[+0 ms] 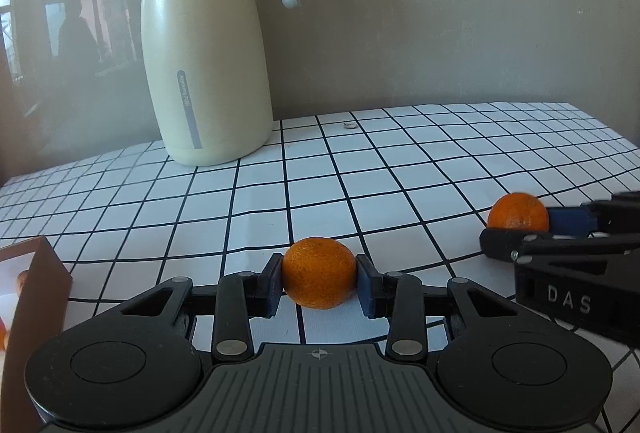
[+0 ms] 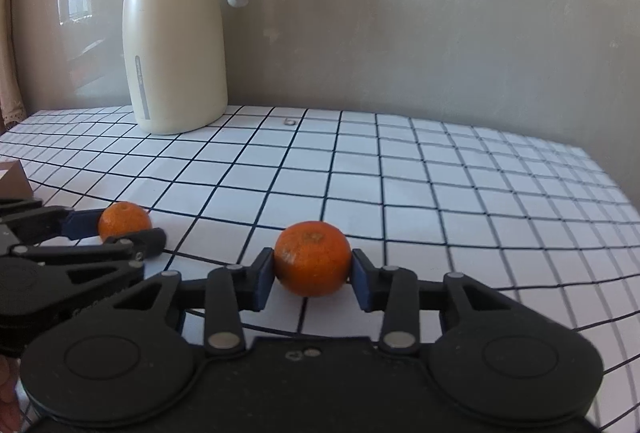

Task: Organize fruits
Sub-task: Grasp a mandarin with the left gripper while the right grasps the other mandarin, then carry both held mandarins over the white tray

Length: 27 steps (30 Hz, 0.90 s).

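Gripping low over the checked surface (image 1: 320,173), your left gripper (image 1: 319,279) pinched one orange (image 1: 319,273) while your right gripper (image 2: 312,269) clamped another orange (image 2: 312,259); the cream jug (image 1: 206,65) stood behind.

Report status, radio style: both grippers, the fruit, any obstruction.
Left gripper shut on left orange. Right gripper shut on right orange. Both oranges on the tablecloth. Nothing blocking.

2 oranges: left orange (image 1: 319,273), right orange (image 2: 312,258) | 1 thermos jug (image 1: 206,49) | 1 brown box (image 1: 38,285) | 2 grippers: left gripper (image 1: 319,283), right gripper (image 2: 312,279)
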Motion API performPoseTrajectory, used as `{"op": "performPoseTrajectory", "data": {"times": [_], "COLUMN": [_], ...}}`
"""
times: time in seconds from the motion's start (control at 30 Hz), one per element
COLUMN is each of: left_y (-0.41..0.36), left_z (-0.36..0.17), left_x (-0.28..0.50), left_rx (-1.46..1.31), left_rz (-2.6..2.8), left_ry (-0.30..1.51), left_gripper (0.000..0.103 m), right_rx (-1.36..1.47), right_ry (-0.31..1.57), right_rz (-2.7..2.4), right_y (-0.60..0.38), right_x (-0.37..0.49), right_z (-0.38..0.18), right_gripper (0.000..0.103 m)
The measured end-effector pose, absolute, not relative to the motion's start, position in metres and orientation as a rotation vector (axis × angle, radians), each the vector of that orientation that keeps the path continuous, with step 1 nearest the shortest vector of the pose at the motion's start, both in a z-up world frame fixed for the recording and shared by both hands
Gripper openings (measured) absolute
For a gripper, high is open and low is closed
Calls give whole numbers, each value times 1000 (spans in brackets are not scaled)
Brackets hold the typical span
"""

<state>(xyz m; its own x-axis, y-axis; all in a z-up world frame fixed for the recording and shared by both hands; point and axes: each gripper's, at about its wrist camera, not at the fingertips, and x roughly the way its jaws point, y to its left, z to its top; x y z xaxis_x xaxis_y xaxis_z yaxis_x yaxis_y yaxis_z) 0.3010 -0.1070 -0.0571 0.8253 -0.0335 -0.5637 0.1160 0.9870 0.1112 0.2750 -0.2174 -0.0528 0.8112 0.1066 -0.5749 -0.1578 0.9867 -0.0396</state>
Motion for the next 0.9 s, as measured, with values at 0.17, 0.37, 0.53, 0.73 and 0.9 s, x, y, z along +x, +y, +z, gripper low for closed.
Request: {"op": "performPoseTrajectory", "data": {"times": [0.17,0.37,0.53,0.73,0.9], "left_y": [-108,-96,-82,-64,-45], "left_z": [-44,-25,-12,6,10], "left_x": [283,256,234,207,186], "left_rx": [159,148,143,142,136], "left_rz": [-94,-94,-78,-50,-21], "left_ry": [560,530,509,457,447], "left_gripper": [37,37,37,37,37], "right_rx": [-82,-91,-100,-101,-105], "right_ry": [581,537,507,458,440], "right_rz": [134,136,148,179,215], "right_y": [-222,-221,-214,-198,-181], "right_x": [262,239,222,199,178], "right_z": [-42,-23,-7,12,20], "right_gripper": [31,31,31,31,31]}}
